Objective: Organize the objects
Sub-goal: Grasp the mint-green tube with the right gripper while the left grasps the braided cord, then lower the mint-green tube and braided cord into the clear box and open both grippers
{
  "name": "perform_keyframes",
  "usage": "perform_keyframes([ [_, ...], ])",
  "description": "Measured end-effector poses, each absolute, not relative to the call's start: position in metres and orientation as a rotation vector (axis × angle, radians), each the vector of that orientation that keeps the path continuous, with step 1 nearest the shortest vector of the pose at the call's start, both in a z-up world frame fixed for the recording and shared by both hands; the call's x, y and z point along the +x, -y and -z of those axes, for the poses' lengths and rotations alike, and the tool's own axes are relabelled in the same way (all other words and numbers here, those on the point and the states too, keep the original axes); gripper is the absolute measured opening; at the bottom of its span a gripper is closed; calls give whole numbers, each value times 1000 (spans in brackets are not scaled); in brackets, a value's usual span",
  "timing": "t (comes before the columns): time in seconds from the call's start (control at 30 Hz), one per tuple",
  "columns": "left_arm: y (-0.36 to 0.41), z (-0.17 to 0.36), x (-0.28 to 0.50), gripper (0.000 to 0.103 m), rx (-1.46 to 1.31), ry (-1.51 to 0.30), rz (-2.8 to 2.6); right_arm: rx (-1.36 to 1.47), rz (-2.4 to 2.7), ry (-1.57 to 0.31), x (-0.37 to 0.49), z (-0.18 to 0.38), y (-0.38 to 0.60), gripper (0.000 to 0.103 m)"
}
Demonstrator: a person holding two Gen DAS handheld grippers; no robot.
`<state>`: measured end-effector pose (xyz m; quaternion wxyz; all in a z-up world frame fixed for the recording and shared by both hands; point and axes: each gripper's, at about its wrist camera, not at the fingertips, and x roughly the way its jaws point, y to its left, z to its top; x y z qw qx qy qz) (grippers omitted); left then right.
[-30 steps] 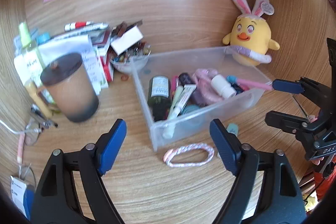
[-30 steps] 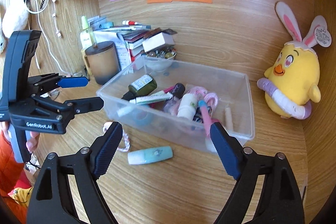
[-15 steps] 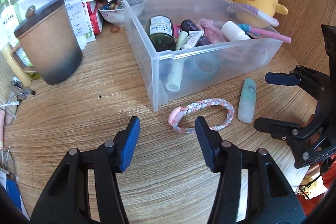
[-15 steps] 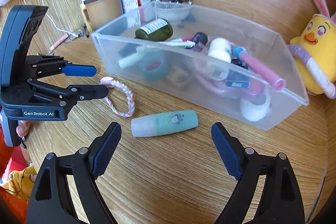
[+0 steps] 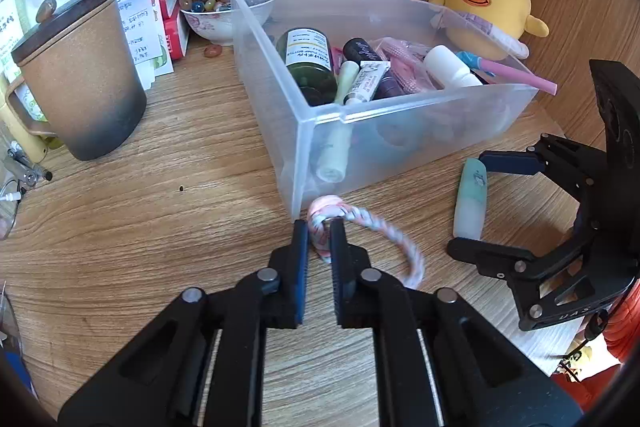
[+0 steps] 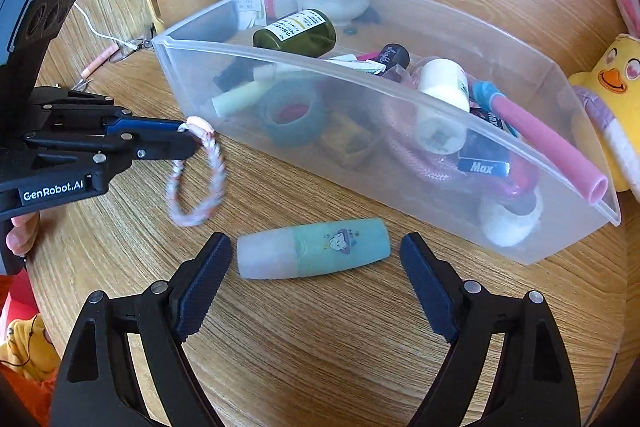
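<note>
My left gripper (image 5: 319, 231) is shut on the pink end of a braided pink-and-white bracelet (image 5: 400, 239), held just above the wooden desk by the near corner of a clear plastic bin (image 5: 420, 107). In the right wrist view the bracelet (image 6: 216, 163) hangs from the left gripper (image 6: 188, 135). My right gripper (image 6: 314, 259) is open, its fingers on either side of a teal tube (image 6: 316, 247) lying on the desk; it does not touch the tube. The tube also shows in the left wrist view (image 5: 470, 199).
The bin (image 6: 400, 99) holds a green bottle (image 5: 308, 59), tubes and several small items. A brown lidded mug (image 5: 80, 83), a bowl of beads (image 5: 224, 15) and stacked papers stand behind. A yellow plush chick (image 5: 488, 11) sits at the back right.
My left gripper moved forward and closed on the bracelet's pink end, lifting it off the desk. My right gripper came down closer around the teal tube.
</note>
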<state>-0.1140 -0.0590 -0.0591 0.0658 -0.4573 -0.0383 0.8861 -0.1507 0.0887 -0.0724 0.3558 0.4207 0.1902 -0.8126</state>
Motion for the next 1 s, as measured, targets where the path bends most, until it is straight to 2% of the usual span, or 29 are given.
perform_keyframes([
  [0.07, 61, 58, -112, 7, -1372, 121, -2680, 1073, 2098, -488, -149, 71, -90, 72],
  [0.43, 58, 32, -91, 6, -1258, 106, -2744, 1029, 2132, -438, -140, 59, -101, 71],
  [1.0, 43, -35, -75, 6, -972, 87, -2837, 824, 2271, -261, -132, -9, -136, 71],
])
